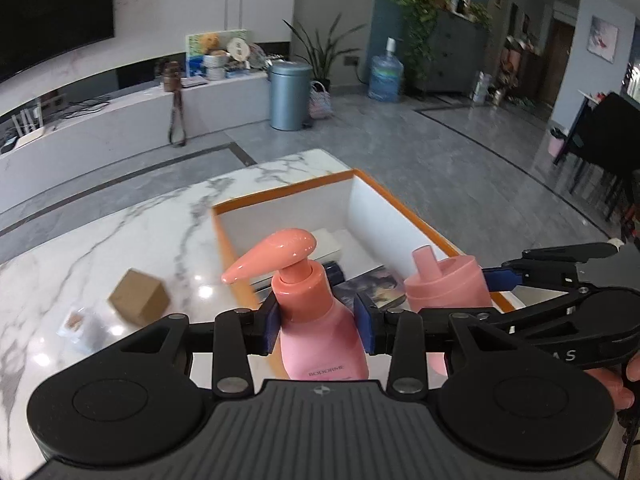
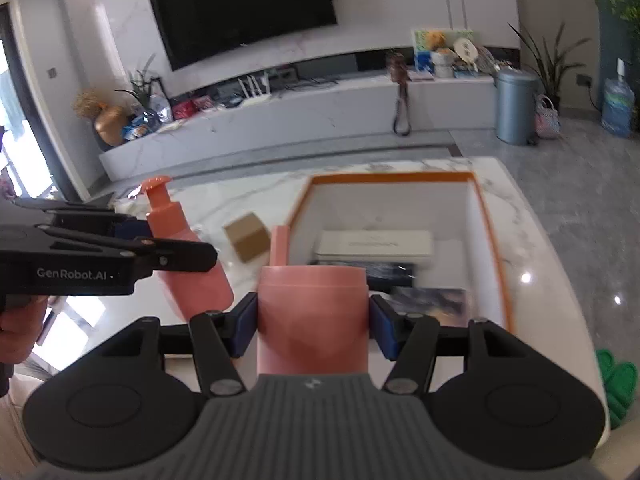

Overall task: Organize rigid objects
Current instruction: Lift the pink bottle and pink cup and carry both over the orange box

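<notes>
My left gripper (image 1: 320,320) is shut on a pink pump bottle (image 1: 316,320) with a coral pump head, held upright above the marble table (image 1: 120,240). My right gripper (image 2: 314,328) is shut on a pink cup with a spout (image 2: 312,320), held near the front edge of the orange-rimmed white box (image 2: 492,240). The cup (image 1: 448,284) and right gripper (image 1: 500,280) show at the right of the left wrist view. The pump bottle (image 2: 188,272) and left gripper (image 2: 132,228) show at the left of the right wrist view. The box (image 1: 360,208) holds a white flat box, a dark item and a printed card.
A small brown cardboard box (image 1: 138,296) and a clear packet (image 1: 76,322) lie on the table left of the big box. The cardboard box (image 2: 248,236) also shows in the right wrist view. The table edge curves at the right, with green slippers (image 2: 616,384) on the floor beyond.
</notes>
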